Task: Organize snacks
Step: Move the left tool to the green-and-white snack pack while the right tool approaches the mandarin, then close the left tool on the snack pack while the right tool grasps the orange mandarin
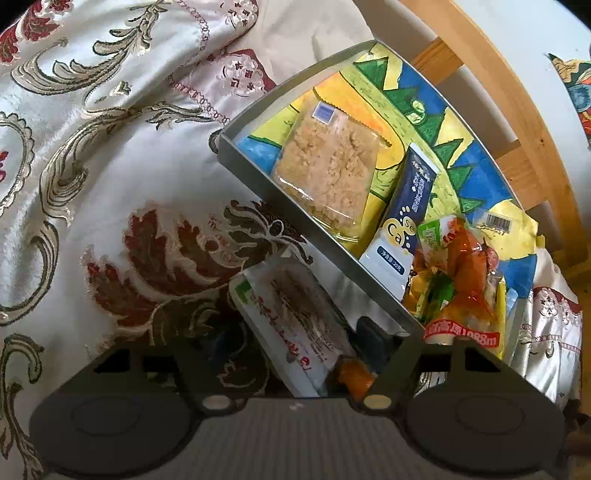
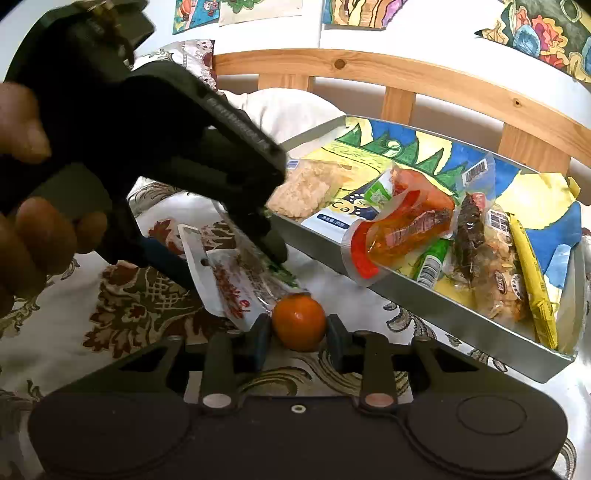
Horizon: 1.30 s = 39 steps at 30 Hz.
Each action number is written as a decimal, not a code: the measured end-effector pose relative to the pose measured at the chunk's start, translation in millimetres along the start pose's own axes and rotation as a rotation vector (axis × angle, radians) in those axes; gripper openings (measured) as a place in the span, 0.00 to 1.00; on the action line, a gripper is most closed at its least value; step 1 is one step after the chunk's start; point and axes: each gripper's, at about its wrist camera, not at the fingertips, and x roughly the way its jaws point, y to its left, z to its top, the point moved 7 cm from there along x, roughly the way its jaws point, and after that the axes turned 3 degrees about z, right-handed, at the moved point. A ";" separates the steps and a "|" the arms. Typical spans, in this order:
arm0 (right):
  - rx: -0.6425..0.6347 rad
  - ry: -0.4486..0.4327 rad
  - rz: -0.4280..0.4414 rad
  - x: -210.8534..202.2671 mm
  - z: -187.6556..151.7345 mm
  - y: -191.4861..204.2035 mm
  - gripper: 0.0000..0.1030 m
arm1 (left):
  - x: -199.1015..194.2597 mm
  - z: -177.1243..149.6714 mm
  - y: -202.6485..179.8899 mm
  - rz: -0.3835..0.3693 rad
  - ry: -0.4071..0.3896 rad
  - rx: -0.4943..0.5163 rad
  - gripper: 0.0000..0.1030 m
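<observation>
A grey metal tray (image 1: 295, 206) (image 2: 436, 295) lined with a colourful drawing holds several snack packets: a clear bag of crumbly biscuit (image 1: 328, 173), a blue and white Ca packet (image 1: 402, 225) and an orange pouch (image 2: 406, 225). A white packet with red writing (image 1: 295, 317) (image 2: 229, 280) lies on the cloth beside the tray. My left gripper (image 2: 273, 243) is around this packet; its jaws look closed on it. An orange fruit (image 2: 299, 321) sits on the cloth between the fingers of my right gripper (image 2: 299, 343), which stand just beside it.
A white cloth with red and gold embroidery (image 1: 110, 166) covers the surface. A wooden rail (image 2: 406, 77) runs behind the tray. Drawings (image 2: 354, 11) hang on the white wall behind it.
</observation>
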 end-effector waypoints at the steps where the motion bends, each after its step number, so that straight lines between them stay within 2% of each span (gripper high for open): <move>1: 0.000 0.004 -0.002 -1.1 0.4 -0.3 0.33 | -1.4 -0.1 0.6 -0.011 -0.002 -0.001 0.60; 10: -0.012 0.039 -0.057 -17.6 -3.9 -5.3 0.33 | -15.0 -0.9 18.5 -0.051 -0.011 0.009 0.54; 15: -0.021 0.039 -0.057 -17.8 -4.7 -2.3 0.33 | -24.7 -1.8 25.1 -0.085 0.006 0.126 0.54; 20: -0.023 0.027 -0.052 -19.0 -4.2 1.5 0.33 | -34.8 -10.3 23.8 -0.083 -0.022 0.263 0.53; 25: -0.031 0.017 -0.039 -20.1 -3.2 4.5 0.33 | -37.5 -16.7 23.8 -0.090 -0.034 0.285 0.53; 30: -0.041 0.012 -0.033 -21.5 -2.9 7.5 0.33 | -43.5 -22.0 18.8 -0.095 -0.058 0.349 0.52; 34: -0.039 0.006 -0.038 -22.3 -2.4 6.8 0.33 | -45.7 -24.1 18.8 -0.123 -0.057 0.351 0.51; 39: -0.041 0.014 -0.038 -20.7 -3.5 6.9 0.33 | -36.9 -26.2 21.4 -0.098 -0.057 0.373 0.50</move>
